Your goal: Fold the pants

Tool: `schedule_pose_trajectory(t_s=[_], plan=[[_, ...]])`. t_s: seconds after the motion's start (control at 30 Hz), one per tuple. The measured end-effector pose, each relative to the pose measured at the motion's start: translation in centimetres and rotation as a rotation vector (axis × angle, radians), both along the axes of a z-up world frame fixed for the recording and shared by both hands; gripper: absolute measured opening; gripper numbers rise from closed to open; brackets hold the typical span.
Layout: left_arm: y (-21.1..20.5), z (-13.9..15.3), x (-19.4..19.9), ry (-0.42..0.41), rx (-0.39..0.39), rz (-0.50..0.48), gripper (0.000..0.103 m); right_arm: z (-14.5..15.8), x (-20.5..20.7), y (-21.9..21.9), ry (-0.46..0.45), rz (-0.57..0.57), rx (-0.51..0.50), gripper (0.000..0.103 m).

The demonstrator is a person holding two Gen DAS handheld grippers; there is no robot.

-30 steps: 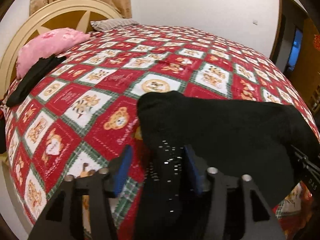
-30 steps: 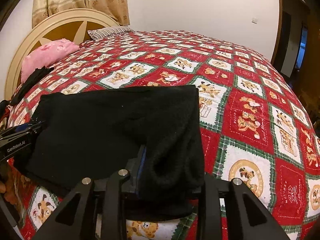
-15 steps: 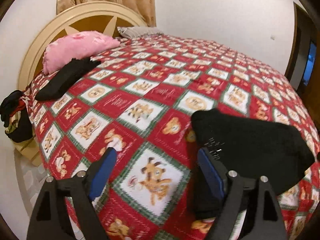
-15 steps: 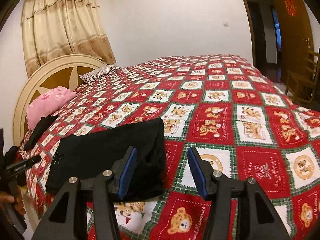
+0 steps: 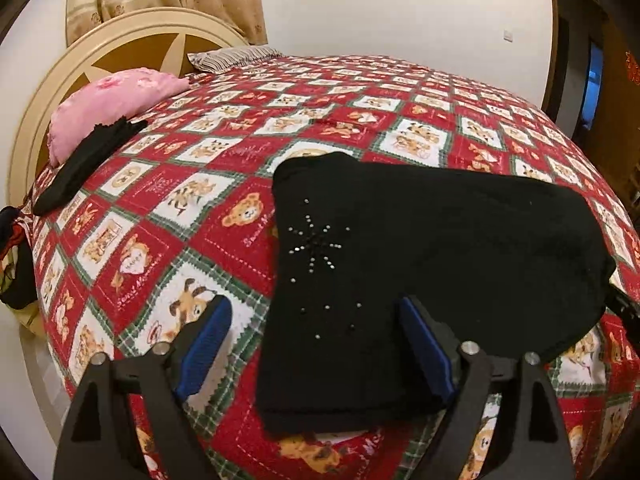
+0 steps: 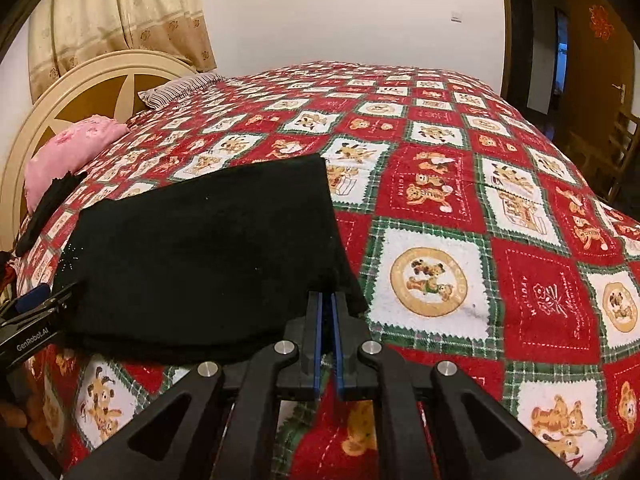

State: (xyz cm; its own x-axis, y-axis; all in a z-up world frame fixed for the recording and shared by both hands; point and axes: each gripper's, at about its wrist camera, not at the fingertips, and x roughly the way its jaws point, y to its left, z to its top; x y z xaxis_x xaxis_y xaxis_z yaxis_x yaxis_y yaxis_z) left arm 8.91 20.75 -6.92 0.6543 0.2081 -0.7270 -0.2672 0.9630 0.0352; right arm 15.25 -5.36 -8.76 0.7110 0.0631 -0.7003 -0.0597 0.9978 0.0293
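Both tools have drawn back from the black knit pants (image 5: 400, 264), now folded flat on the red teddy-bear quilted bed (image 6: 460, 208). Soft, limp and light, they seem best pinched at a corner. Rhinestones dot one panel. Left tool (image 5: 316, 356) has just been opening, released astride the near edge; right tool (image 6: 326, 332) has just clenched, seemingly empty.

Black angular fingers (image 5: 476, 396) with triangular cut-outs, blue ribbed pads (image 5: 206, 344), silver round screws (image 6: 285, 347). White "GenRobot.AI" lettering (image 6: 31, 338) on the left gripper (image 6: 48, 300).
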Motion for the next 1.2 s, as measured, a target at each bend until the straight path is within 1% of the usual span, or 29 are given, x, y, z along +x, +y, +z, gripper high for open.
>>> schedule_pose_trajectory(t_s=[0.03,0.1,0.13,0.17,0.2,0.27,0.33,0.43,0.5,0.57,0.67,0.77,0.9,0.97,1.03,1.1,1.17,1.2], plan=[[-0.1,0.0,0.0,0.003,0.011,0.001,0.095,0.0,0.0,0.1,0.003,0.006,-0.014,0.005],[-0.2,0.2,-0.1,0.013,0.011,-0.004,0.094,0.3,-0.2,-0.2,0.018,0.007,0.002,0.005],[-0.4,0.5,-0.3,0.017,0.009,-0.007,0.094,0.6,-0.5,-0.7,0.037,-0.011,0.031,0.005],[-0.5,1.1,-0.8,0.013,0.014,-0.017,0.094,0.9,-1.0,-1.4,0.056,-0.054,0.075,0.005],[-0.7,1.4,-1.2,0.006,0.021,-0.026,0.094,1.2,-1.8,-2.2,0.055,-0.093,0.133,0.005],[-1.3,2.1,-2.3,-0.009,0.038,-0.034,0.094,2.0,-4.1,-3.1,0.031,-0.128,0.226,0.005],[-2.0,2.7,-3.3,-0.025,0.028,-0.048,0.094,2.4,-6.0,-2.8,0.022,-0.131,0.238,0.005],[-4.0,3.4,-5.2,-0.028,0.026,-0.093,0.098,2.7,-8.8,-1.9,0.034,-0.109,0.228,0.008],[-5.3,3.8,-6.2,-0.025,0.035,-0.124,0.1,2.9,-10.2,-1.6,0.037,-0.113,0.221,0.02],[-6.6,4.3,-7.3,-0.032,0.05,-0.155,0.101,3.4,-11.5,-1.7,0.024,-0.127,0.224,0.061],[-8.0,5.2,-9.0,-0.049,0.06,-0.186,0.103,4.5,-12.8,-1.9,-0.009,-0.118,0.24,0.063],[-9.1,6.1,-10.2,-0.065,0.081,-0.204,0.103,5.7,-13.9,-1.8,-0.039,-0.124,0.225,0.063],[-9.7,7.7,-11.9,-0.099,0.102,-0.2,0.103,8.2,-15.9,-1.3,-0.122,-0.133,0.161,0.063],[-9.8,8.2,-12.5,-0.106,0.098,-0.198,0.103,9.7,-17.2,-1.0,-0.179,-0.142,0.131,0.063],[-9.8,9.4,-13.1,-0.13,0.078,-0.203,0.103,11.5,-18.9,-0.7,-0.264,-0.149,0.104,0.063],[-9.9,10.4,-13.8,-0.159,0.065,-0.206,0.103,13.1,-20.3,-0.2,-0.345,-0.155,0.07,0.065],[-10.1,11.2,-14.2,-0.177,0.074,-0.199,0.103,14.3,-21.3,0.1,-0.41,-0.162,0.047,0.071],[-10.2,11.5,-14.3,-0.189,0.082,-0.195,0.103,14.7,-21.7,0.3,-0.437,-0.162,0.037,0.071]])
